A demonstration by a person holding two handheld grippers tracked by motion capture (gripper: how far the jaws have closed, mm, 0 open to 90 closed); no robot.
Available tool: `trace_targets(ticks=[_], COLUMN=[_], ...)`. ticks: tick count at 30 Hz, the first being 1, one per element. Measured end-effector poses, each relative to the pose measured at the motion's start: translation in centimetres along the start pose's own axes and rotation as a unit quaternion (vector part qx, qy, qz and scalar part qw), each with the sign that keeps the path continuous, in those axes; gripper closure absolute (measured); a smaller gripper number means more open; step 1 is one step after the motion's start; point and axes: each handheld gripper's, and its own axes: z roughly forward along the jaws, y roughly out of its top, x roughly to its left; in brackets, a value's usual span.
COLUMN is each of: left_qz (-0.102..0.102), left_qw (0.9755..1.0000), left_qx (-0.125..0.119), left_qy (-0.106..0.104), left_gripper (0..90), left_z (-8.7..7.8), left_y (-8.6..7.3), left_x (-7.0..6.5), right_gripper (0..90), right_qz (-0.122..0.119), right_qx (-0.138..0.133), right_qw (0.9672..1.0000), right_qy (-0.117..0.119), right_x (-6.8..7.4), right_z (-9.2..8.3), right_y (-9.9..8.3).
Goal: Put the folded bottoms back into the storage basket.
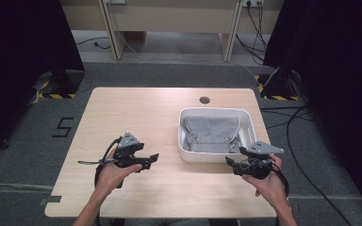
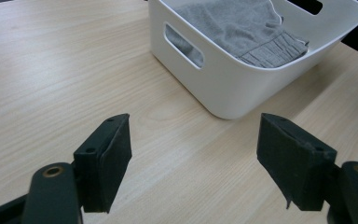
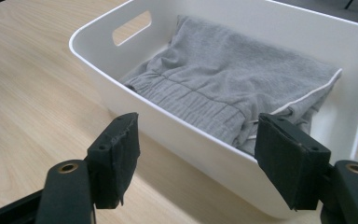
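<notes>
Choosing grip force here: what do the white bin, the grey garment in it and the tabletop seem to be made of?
White bin: probably moulded plastic, smooth, satin, with cut-out handles. Grey garment: soft knit, likely cotton jersey, with a ribbed waistband. Tabletop: pale wood grain, matte, possibly laminate.

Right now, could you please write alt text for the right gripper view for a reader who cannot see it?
A white plastic basket with cut-out handles holds folded grey sweatpants on a light wooden table. The right gripper faces the basket's near wall, its two black jaws open and empty.
</notes>
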Motion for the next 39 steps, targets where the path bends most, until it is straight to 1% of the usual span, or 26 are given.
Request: trace_targets(ticks=[1, 4, 7, 8, 10, 11, 14, 15, 20, 23, 25, 27, 28, 30, 31, 32, 35, 39], left_qz=[0.000, -0.004, -0.008, -0.009, -0.009, -0.010, -0.011, -0.012, -0.017, -0.012, -0.013, -0.012, -0.011, -0.011, -0.011, -0.013, -0.015, -0.017], left_qw=[1.0000, 1.0000, 1.0000, 0.9999, 0.9999, 0.9999, 0.9999, 0.9999, 0.9998, 0.9999, 0.9998, 0.9998, 0.9998, 0.9998, 0.9998, 0.9998, 0.9998, 0.9997], left_qx=[-0.001, -0.003, -0.004, -0.005, -0.007, -0.007, -0.004, -0.001, -0.003, -0.001, -0.001, 0.001, 0.001, 0.003, 0.005, 0.006, 0.009, 0.011], left_qy=[0.000, 0.000, 0.002, 0.003, 0.006, 0.008, 0.007, 0.008, 0.007, 0.012, 0.013, 0.014, 0.015, 0.016, 0.015, 0.016, 0.013, 0.017], left_gripper=[25.3, 25.3, 25.2, 25.2, 25.2, 25.3, 25.2, 25.2, 25.2, 25.3, 25.3, 25.3, 25.3, 25.3, 25.2, 25.3, 25.3, 25.3], left_z=[0.0, -0.1, -0.2, -0.3, -0.3, -0.3, -0.3, -0.2, -0.3, -0.3, -0.3, -0.2, -0.1, 0.0, 0.0, 0.1, 0.1, 0.1], left_y=[-0.1, -0.7, -1.2, -1.4, -1.5, -1.9, -2.4, -2.8, -3.7, -4.0, -4.3, -4.6, -4.7, -5.1, -5.3, -5.5, -6.1, -6.9], left_x=[0.0, 0.1, 0.3, 0.3, 0.3, 0.4, 0.5, 0.6, 0.7, 0.6, 0.6, 0.6, 0.6, 0.6, 0.6, 0.6, 0.6, 0.8], right_gripper=[31.4, 31.2, 30.9, 30.9, 30.9, 30.9, 30.7, 30.7, 30.7, 30.7, 30.7, 30.7, 30.7, 30.5, 30.5, 30.5, 30.1, 28.4], right_qz=[0.003, 0.000, -0.001, -0.004, -0.003, -0.002, 0.000, 0.000, 0.003, 0.004, 0.006, 0.013, 0.007, 0.007, 0.011, 0.008, 0.009, 0.011], right_qx=[-0.002, -0.008, -0.007, -0.009, -0.010, -0.013, -0.014, -0.011, -0.008, -0.006, -0.006, -0.007, -0.007, -0.007, -0.004, -0.005, -0.003, -0.004], right_qw=[1.0000, 1.0000, 1.0000, 0.9999, 0.9999, 0.9999, 0.9999, 0.9999, 0.9999, 0.9999, 0.9998, 0.9998, 0.9998, 0.9998, 0.9998, 0.9998, 0.9998, 0.9997], right_qy=[0.000, 0.000, -0.003, -0.005, -0.006, -0.008, -0.009, -0.011, -0.013, -0.015, -0.016, -0.014, -0.015, -0.017, -0.017, -0.018, -0.017, -0.021], right_x=[0.1, 0.1, 0.3, 0.3, 0.4, 0.5, 0.6, 0.6, 0.5, 0.5, 0.5, 0.5, 0.5, 0.6, 0.6, 0.6, 0.6, 0.5], right_z=[-0.2, -0.6, -1.0, -1.1, -1.3, -1.5, -1.7, -1.8, -1.7, -1.5, -1.5, -1.4, -1.4, -1.3, -1.3, -1.3, -1.2, -1.1], right_y=[-0.1, -0.5, -0.9, -0.9, -1.0, -1.3, -1.6, -1.8, -2.8, -3.4, -3.7, -4.0, -4.2, -4.5, -4.7, -4.8, -5.3, -5.8])
